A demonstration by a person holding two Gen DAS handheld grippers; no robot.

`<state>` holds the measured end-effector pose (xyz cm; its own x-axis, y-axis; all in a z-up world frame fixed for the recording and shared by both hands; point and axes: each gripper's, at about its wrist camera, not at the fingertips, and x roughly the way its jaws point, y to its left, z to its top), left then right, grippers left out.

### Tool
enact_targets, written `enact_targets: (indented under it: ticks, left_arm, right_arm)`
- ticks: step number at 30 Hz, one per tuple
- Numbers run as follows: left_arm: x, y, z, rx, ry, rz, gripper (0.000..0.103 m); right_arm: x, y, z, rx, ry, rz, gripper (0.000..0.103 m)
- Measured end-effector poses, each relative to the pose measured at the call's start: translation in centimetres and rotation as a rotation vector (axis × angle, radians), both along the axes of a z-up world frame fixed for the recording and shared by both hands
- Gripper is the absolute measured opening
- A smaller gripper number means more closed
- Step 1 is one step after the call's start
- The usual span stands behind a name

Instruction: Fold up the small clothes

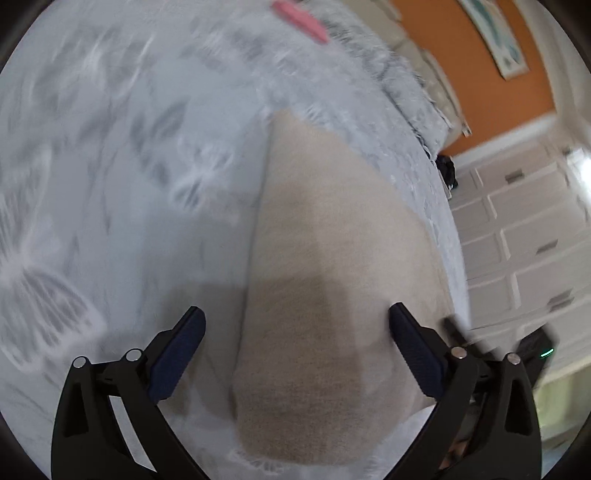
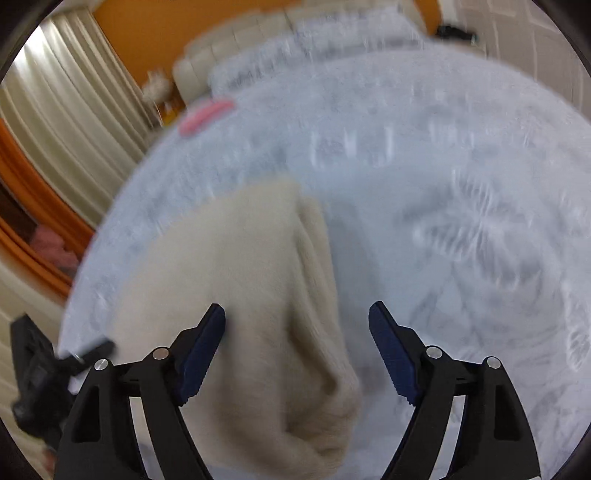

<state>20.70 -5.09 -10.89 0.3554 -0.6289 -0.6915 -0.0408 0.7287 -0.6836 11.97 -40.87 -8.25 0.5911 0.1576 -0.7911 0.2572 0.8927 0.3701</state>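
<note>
A beige knit garment [image 1: 325,280] lies on a pale blue patterned bedspread [image 1: 122,206]. My left gripper [image 1: 297,317] is open, its jaws straddling the garment's near end from just above. In the right wrist view the same garment [image 2: 236,280] shows a folded ribbed edge along its right side. My right gripper [image 2: 297,317] is open above that edge, holding nothing. Both views are motion-blurred.
A pink item [image 1: 299,20] lies far back on the bedspread; it also shows in the right wrist view [image 2: 207,116]. White closet doors [image 1: 517,236] and an orange wall [image 1: 461,62] stand beyond the bed's right edge. Curtains [image 2: 66,103] hang at left. The other gripper [image 2: 37,373] shows at lower left.
</note>
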Motion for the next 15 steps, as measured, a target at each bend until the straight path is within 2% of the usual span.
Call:
enact_targets:
  ticks: [1,3,4,5,6,7,8,10,15]
  left_arm:
    - [0.1,0.1,-0.9,-0.046,0.041,0.008,0.098]
    - [0.1,0.1,-1.1,-0.057,0.034,0.023,0.098]
    - [0.1,-0.1,-1.1,-0.044,0.030,0.013,0.098]
    - [0.1,-0.4,-0.9,-0.040,0.014,0.003,0.094]
    - [0.1,-0.5,-0.7,-0.047,-0.007,-0.005,0.080]
    - [0.2,-0.7,-0.4,-0.093,-0.043,-0.027,0.060]
    - [0.3,-0.7,0.0,-0.084,-0.059,-0.026,0.055]
    - [0.1,-0.5,1.8,-0.076,-0.137,-0.034,0.049]
    - [-0.1,3.2,7.6,-0.133,-0.296,-0.009,0.047]
  right_arm:
    - [0.3,-0.3,-1.7,0.083,0.044,0.004,0.081]
    - [0.1,-1.4,-4.2,0.308,0.050,-0.040,0.081]
    - [0.0,-1.8,-4.5,0.356,0.040,-0.053,0.075]
    - [0.1,-1.9,-4.5,0.386,0.024,-0.039,0.053]
    - [0.1,-1.7,-4.4,0.397,0.023,-0.030,0.047]
    - [0.0,-1.5,-3.6,0.401,-0.004,-0.039,0.043]
    - [-0.2,-1.2,-2.8,0.395,-0.027,-0.031,0.040]
    - [-0.7,0.2,0.7,0.388,-0.130,0.007,0.038]
    - [-2.3,3.4,6.7,0.401,-0.301,0.093,0.038]
